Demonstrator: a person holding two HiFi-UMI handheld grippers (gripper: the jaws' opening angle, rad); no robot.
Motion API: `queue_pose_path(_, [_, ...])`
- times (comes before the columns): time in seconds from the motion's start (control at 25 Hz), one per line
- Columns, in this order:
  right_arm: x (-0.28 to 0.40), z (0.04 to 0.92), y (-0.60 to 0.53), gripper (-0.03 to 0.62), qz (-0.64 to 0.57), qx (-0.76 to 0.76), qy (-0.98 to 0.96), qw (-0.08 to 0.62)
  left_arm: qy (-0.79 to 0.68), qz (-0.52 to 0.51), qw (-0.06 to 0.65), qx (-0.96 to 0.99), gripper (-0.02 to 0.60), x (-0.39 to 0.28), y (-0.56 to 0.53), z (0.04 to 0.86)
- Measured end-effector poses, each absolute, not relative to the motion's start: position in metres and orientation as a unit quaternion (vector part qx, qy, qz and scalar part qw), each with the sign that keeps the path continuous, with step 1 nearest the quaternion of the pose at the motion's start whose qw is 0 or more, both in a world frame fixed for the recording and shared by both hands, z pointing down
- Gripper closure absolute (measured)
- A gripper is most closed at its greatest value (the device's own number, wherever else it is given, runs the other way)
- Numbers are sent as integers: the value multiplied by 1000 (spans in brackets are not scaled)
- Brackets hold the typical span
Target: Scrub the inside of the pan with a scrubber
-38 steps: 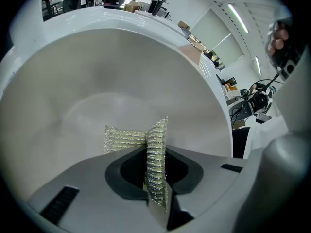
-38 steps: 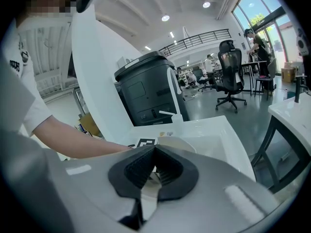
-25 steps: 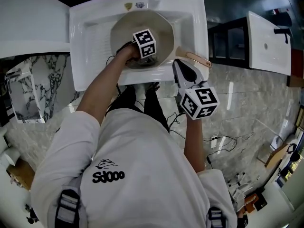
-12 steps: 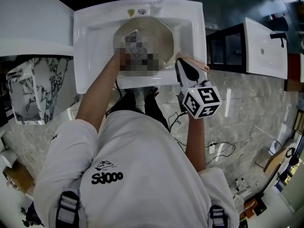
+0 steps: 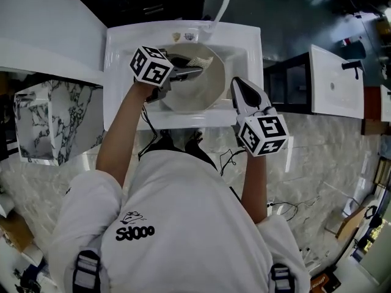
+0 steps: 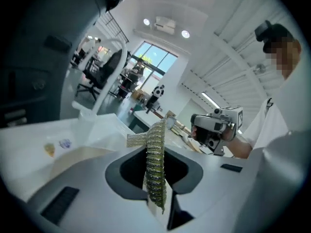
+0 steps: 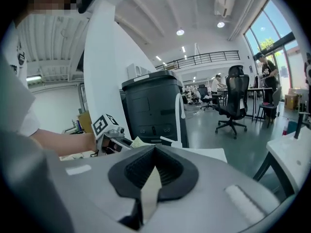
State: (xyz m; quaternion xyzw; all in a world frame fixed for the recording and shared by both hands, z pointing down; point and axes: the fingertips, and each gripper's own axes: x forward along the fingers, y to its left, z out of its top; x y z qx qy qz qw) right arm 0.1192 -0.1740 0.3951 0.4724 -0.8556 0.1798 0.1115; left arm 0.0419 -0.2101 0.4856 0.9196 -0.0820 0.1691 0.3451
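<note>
pan (image 5: 204, 93): sits in white sink (image 5: 122, 105), round, pale tan inside
scrubber (image 5: 199, 61): mesh pad, silver-green, over the pan's far side; contact with pan can't be told
left gripper (image 5: 190, 72): reaches in from the pan's left rim; jaws clamped narrow on the scrubber (image 6: 157, 130), pad stands edge-on between them and sticks out past the tips
pan handle (image 7: 151, 188): thin pale strip, right of pan at the sink's near-right edge
right gripper (image 5: 236, 84): jaws closed down on the pan handle, tips just beside the pan's right rim
faucet (image 5: 223, 2): white, behind sink, arcs over the far rim
</note>
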Motion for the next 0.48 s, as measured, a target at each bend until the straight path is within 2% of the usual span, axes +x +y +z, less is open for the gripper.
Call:
queue_pose_path(0.28, [108,350,-195,585,140,468,-867,95,-291,134,173,931,514,-11,-265,414])
queue_pose_path(0.48, [103,310,-203,585,117,469,-874,57,-345,95,91,929,514,-30,-271,361])
